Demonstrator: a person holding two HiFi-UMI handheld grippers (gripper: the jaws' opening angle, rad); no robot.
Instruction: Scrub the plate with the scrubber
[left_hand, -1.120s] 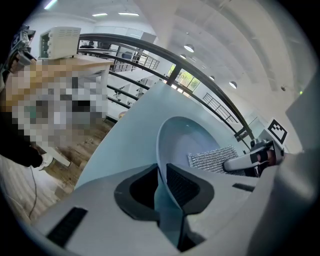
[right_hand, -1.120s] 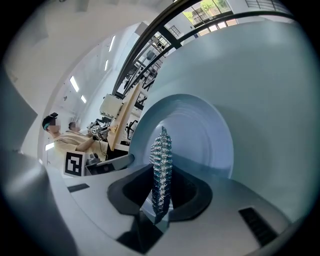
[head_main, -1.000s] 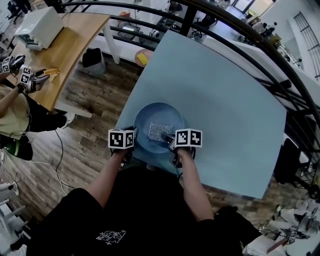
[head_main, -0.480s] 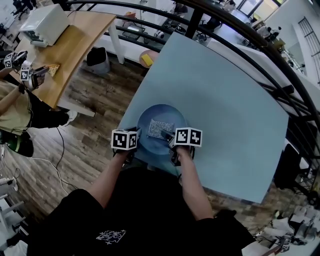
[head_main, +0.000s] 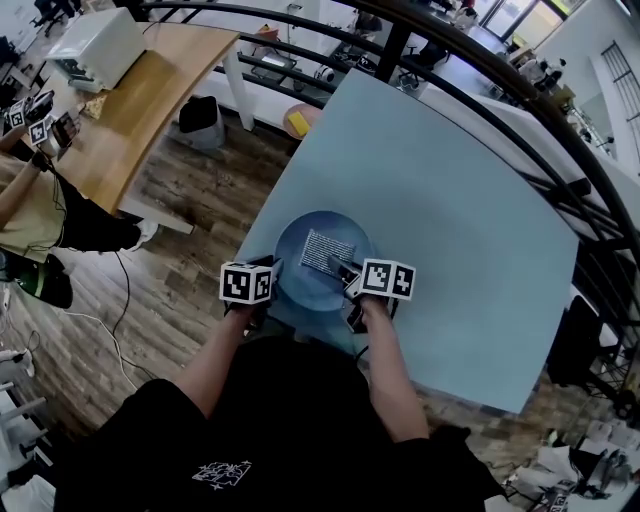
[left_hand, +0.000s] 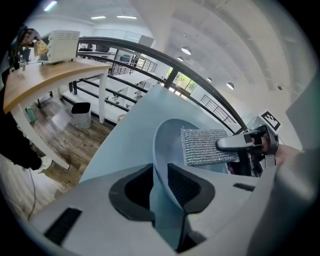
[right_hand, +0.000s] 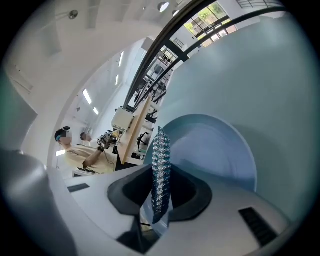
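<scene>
In the plate (head_main: 298, 278) (left tool (left_hand: 160, 186) pinches its rim) rests the scrubber (head_main: 326, 248), gripped by right tool (right_hand: 159, 194).

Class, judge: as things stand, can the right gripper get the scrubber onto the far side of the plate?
Probably yes. The right gripper holds the scrubber over the middle of the plate, the left gripper clamps only the near rim, and nothing else lies in the plate.

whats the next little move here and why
Probably sweep the scrubber sideways across the plate, pressed flat. The right gripper is shut on the scrubber, which lies on the plate's inner face, and the left gripper clamps the near rim, so the plate looks braced for a stroke.
</scene>
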